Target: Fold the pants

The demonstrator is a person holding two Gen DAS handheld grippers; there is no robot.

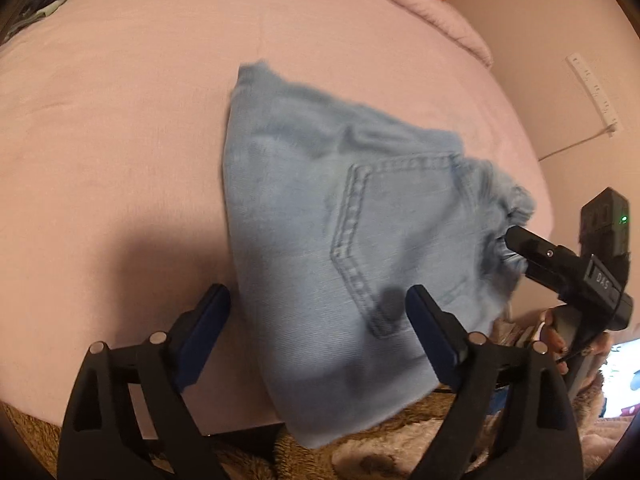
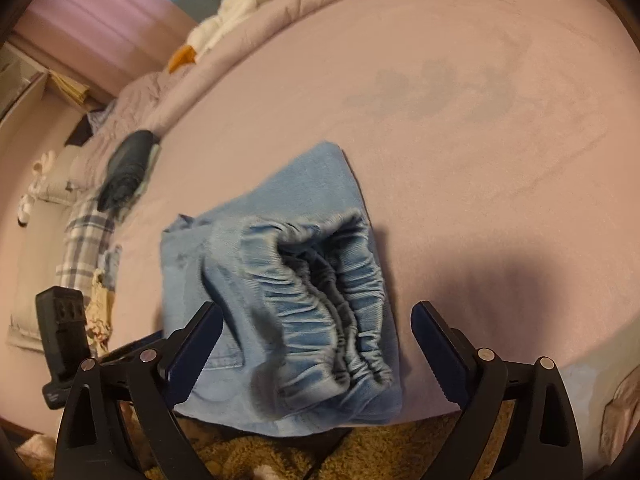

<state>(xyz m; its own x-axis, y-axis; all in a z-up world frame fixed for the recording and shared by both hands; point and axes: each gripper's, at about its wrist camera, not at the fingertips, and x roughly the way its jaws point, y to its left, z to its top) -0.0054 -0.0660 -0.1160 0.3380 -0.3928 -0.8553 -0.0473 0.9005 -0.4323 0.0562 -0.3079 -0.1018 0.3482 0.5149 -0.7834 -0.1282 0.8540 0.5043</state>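
Left wrist view: left gripper (image 1: 318,312) has its fingers spread wide, holding nothing. Right gripper (image 2: 316,328) is spread too, hovering at the elastic waistband. The pants (image 1: 344,240) sit in a compact bundle at the bed (image 1: 120,140) edge, so folding looks basically done, maybe just tidying left.

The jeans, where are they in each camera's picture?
Left wrist view: the light blue jeans lie folded at centre, back pocket up, reaching the bottom edge.
Right wrist view: the jeans sit at lower centre, with the gathered elastic waistband facing the camera.
Shared landmark: the pink bedsheet.
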